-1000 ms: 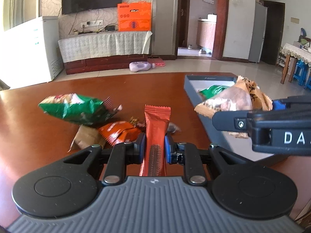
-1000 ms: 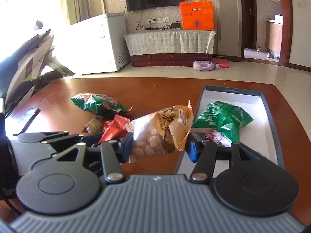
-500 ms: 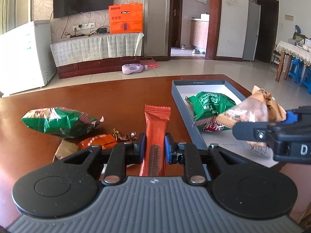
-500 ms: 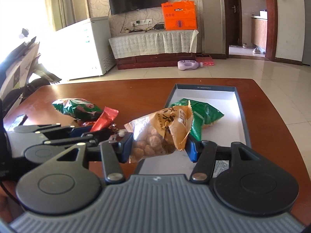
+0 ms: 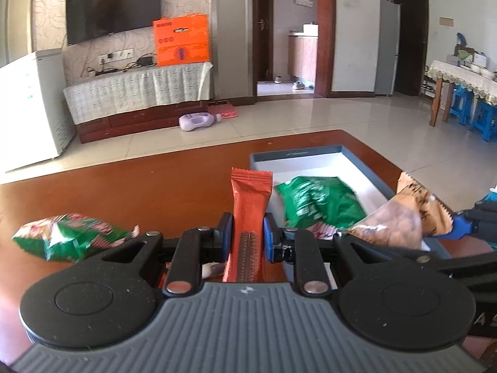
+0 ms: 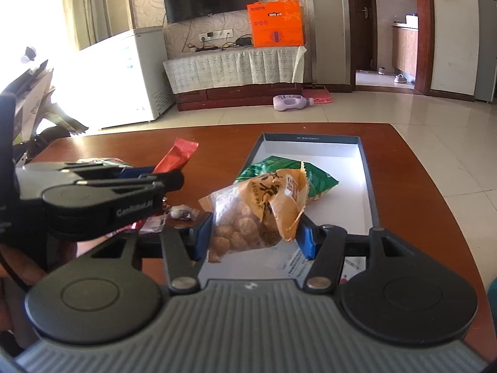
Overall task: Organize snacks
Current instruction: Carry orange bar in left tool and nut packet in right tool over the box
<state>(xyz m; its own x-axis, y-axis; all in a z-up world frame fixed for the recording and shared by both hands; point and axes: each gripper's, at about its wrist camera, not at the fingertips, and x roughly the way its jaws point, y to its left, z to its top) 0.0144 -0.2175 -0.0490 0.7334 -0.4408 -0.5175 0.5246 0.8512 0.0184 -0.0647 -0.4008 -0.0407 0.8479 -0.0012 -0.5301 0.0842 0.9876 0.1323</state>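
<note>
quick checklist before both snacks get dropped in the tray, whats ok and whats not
1. Left hand-held gripper shut on the orange bar: ok.
2. Right hand-held gripper clamped on the brown nut bag: ok.
3. Nut bag above the tray: ok.
4. Orange bar above the tray: cannot tell, it looks level with the tray's left wall.
5. Bare tray floor beyond the green packet: ok.
6. Grippers apart: ok, though close.
7. Other green packet in the tray: not ok, on the table.
</note>
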